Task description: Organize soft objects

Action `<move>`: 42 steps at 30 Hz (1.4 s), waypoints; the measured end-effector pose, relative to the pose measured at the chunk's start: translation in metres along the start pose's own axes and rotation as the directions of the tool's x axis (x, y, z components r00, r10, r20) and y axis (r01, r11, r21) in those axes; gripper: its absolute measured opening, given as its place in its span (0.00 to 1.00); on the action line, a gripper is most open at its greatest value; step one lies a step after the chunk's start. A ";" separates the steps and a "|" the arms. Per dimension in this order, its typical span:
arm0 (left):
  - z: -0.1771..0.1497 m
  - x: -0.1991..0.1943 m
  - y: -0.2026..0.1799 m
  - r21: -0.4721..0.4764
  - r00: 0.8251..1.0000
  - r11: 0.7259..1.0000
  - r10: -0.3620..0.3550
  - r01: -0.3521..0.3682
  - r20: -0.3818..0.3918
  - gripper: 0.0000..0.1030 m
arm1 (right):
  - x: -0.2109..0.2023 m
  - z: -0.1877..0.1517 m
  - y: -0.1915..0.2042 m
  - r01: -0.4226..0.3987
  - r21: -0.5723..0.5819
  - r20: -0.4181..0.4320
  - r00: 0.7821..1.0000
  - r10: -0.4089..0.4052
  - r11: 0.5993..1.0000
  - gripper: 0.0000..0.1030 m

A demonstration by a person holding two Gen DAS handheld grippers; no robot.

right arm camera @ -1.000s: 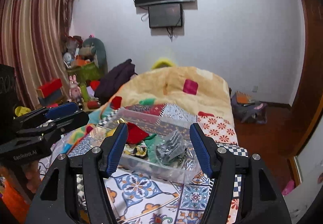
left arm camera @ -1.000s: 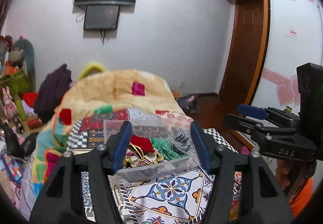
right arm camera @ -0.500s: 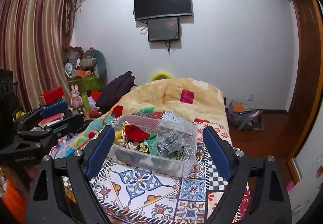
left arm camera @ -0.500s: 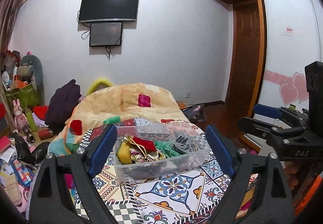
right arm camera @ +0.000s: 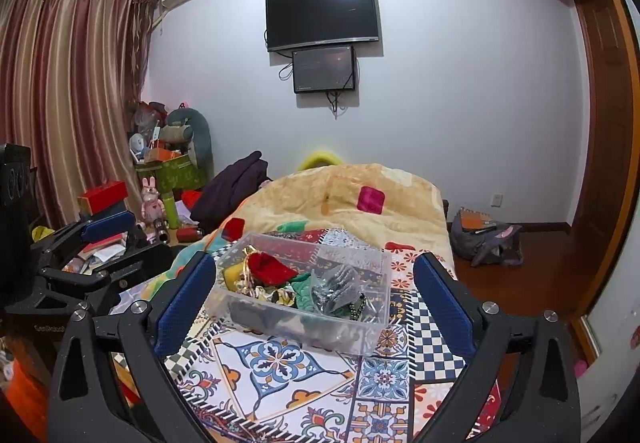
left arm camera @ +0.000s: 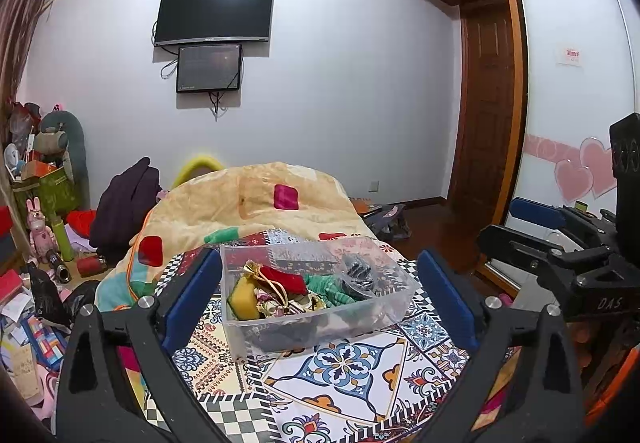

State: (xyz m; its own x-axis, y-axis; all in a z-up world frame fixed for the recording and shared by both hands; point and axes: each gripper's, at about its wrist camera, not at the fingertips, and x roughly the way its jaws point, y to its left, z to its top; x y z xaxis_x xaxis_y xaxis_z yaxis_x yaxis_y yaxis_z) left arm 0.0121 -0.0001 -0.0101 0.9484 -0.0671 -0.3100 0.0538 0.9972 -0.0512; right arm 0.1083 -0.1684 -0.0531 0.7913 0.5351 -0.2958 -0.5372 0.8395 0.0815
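A clear plastic box [left arm camera: 320, 327] sits on the patterned cloth on the bed; it also shows in the right wrist view [right arm camera: 308, 319]. It holds soft things: a red pouch [left arm camera: 282, 279], a yellow sponge [left arm camera: 242, 297], green cloth [left arm camera: 330, 289] and a dark bundle in a clear bag [left arm camera: 356, 273]. My left gripper [left arm camera: 318, 299] is open and empty, set back from the box with a finger on either side. My right gripper [right arm camera: 316, 295] is open and empty, likewise set back from the box. Each gripper shows at the edge of the other's view.
A beige quilt [left arm camera: 260, 203] is heaped behind the box. Toys, boxes and clutter [right arm camera: 160, 199] crowd the left floor. A bag [right arm camera: 486, 239] lies on the wooden floor at right, by the wardrobe [left arm camera: 576, 103]. A TV [right arm camera: 322, 15] hangs on the far wall.
Both grippers have opened wide and pulled back and up from the box. The box stays on the cloth with its contents.
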 end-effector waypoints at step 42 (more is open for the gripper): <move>0.001 0.003 -0.001 -0.012 1.000 1.000 -0.013 0.013 0.004 0.99 | -0.006 0.003 -0.001 -0.004 0.001 0.016 1.000 0.004 1.000 0.97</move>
State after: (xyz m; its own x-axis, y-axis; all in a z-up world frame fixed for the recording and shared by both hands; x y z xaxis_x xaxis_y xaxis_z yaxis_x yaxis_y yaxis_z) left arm 0.0148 -0.0013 -0.0103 0.9489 -0.0797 -0.3054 0.0622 0.9958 -0.0668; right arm 0.1045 -0.1720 -0.0481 0.7938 0.5399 -0.2800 -0.5401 0.8374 0.0833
